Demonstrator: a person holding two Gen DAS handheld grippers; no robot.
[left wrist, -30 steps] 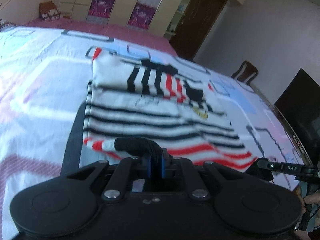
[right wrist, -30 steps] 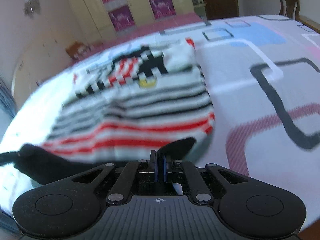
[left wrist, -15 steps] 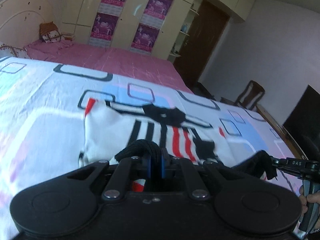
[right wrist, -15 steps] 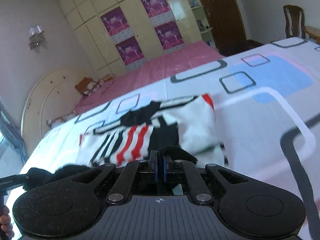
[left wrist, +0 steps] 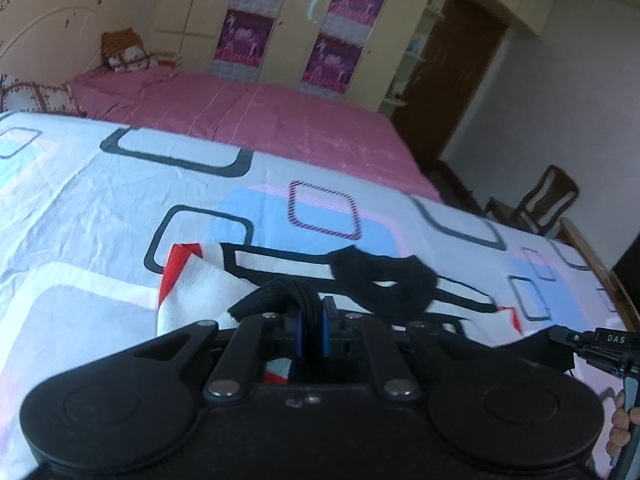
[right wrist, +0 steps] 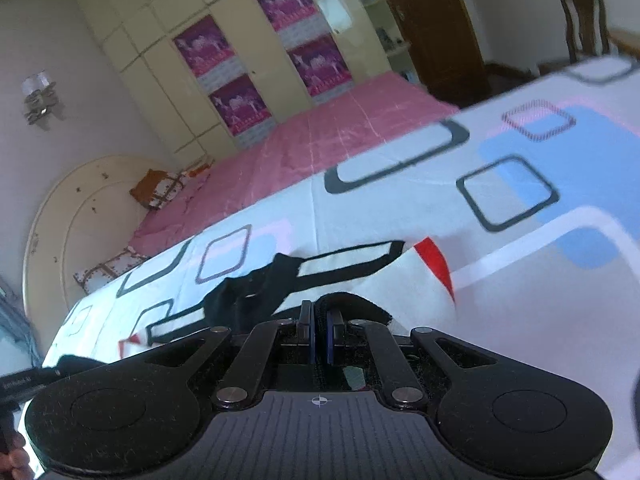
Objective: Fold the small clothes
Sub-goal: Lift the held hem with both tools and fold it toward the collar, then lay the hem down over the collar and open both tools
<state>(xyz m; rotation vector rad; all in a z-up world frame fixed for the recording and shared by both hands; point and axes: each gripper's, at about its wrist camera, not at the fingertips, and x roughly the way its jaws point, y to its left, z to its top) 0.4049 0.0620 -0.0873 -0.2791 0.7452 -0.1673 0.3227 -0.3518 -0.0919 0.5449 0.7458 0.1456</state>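
A small white garment with black and red stripes lies on the patterned bedsheet, its black collar at the far end. My left gripper is shut on the garment's black hem, held just short of the collar. In the left wrist view, my right gripper grips the same hem further right. In the right wrist view, my right gripper is shut on the black hem over the white garment, with the collar to the left. The striped body is hidden under the grippers.
Beyond the sheet lies a pink bed with cushions. A cream wardrobe with purple posters stands at the back, next to a dark door. A wooden chair stands off the bed's right edge.
Both grippers have carried the black hem forward over the garment toward the collar. The striped body, in full view a second ago, is now folded under and mostly out of sight.
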